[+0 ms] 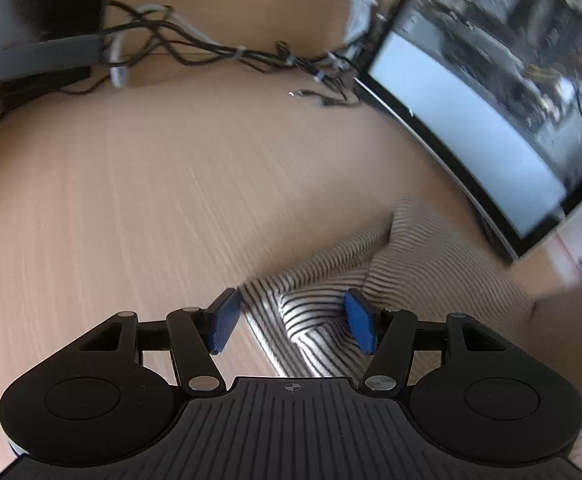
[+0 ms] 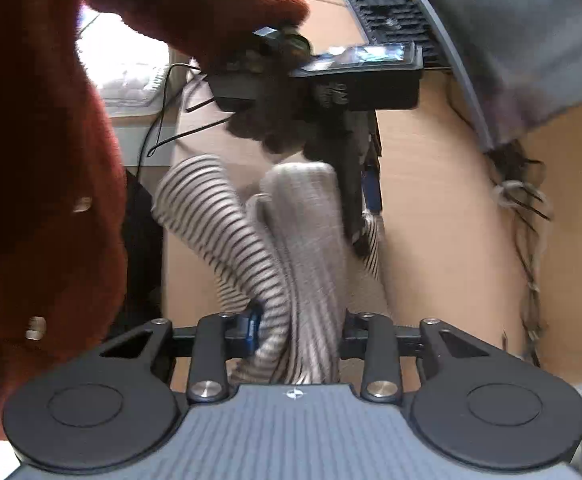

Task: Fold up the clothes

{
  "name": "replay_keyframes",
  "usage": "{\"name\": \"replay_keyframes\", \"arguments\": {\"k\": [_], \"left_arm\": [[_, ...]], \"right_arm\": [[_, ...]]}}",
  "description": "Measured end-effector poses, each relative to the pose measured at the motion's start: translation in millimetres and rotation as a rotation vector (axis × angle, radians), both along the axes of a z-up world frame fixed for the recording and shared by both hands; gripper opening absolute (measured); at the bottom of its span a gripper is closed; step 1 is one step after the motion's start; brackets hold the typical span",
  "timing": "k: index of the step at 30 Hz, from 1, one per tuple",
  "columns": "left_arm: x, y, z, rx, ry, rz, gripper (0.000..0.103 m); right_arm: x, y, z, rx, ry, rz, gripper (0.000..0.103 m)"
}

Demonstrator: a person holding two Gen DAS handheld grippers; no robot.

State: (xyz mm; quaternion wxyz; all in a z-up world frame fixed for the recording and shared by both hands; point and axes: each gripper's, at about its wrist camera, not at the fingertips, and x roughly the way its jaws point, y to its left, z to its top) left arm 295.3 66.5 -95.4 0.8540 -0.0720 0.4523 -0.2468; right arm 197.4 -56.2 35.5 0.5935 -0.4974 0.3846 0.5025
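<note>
A beige striped garment (image 1: 407, 264) lies bunched on the wooden table (image 1: 151, 200) at the right of the left wrist view. My left gripper (image 1: 293, 320) is open, its blue pads (image 1: 225, 320) straddling a striped fold of the cloth. In the right wrist view the same garment (image 2: 291, 264) hangs in a thick bunch between the jaws of my right gripper (image 2: 297, 332), which is closed on it. The left gripper (image 2: 355, 152) shows there further along the cloth, held by a hand in a dark glove.
A monitor (image 1: 491, 112) stands at the right, close to the garment. A bundle of cables (image 1: 219, 52) runs along the table's back. A keyboard (image 2: 387, 0) and a dark screen edge (image 2: 471, 60) lie beyond. The person's red sleeve (image 2: 43, 160) fills the left.
</note>
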Motion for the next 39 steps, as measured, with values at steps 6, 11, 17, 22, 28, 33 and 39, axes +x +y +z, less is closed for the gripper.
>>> {"name": "replay_keyframes", "arguments": {"k": [6,11,17,22,28,33,39], "left_arm": [[-10.1,40.7,4.0,-0.127,0.013,0.094,0.062],[-30.2,71.7,32.4,-0.193,-0.050,0.088,0.082],[-32.6,31.0,39.9,-0.132,-0.083,-0.118,0.092],[-22.0,-13.4,28.8,0.040,-0.094,-0.180,0.090],[-19.4,-25.1,30.1,0.057,-0.102,-0.191,0.083],[-16.3,-27.5,26.4,0.078,-0.078,-0.170,0.081],[-16.9,-25.7,25.1,0.100,-0.081,-0.129,0.084]], "right_arm": [[70.3,12.8,-83.7,-0.050,-0.012,-0.123,0.057],[70.8,7.3,-80.1,0.012,-0.011,-0.171,0.060],[50.7,8.4,-77.5,0.030,-0.087,-0.141,0.060],[21.0,7.6,-68.3,0.100,-0.162,-0.123,0.050],[9.9,6.1,-76.7,0.137,-0.230,-0.099,0.045],[2.0,-7.8,-69.6,0.150,-0.297,-0.155,0.064],[7.2,-58.6,-38.0,0.295,-0.333,-0.488,0.095]]}}
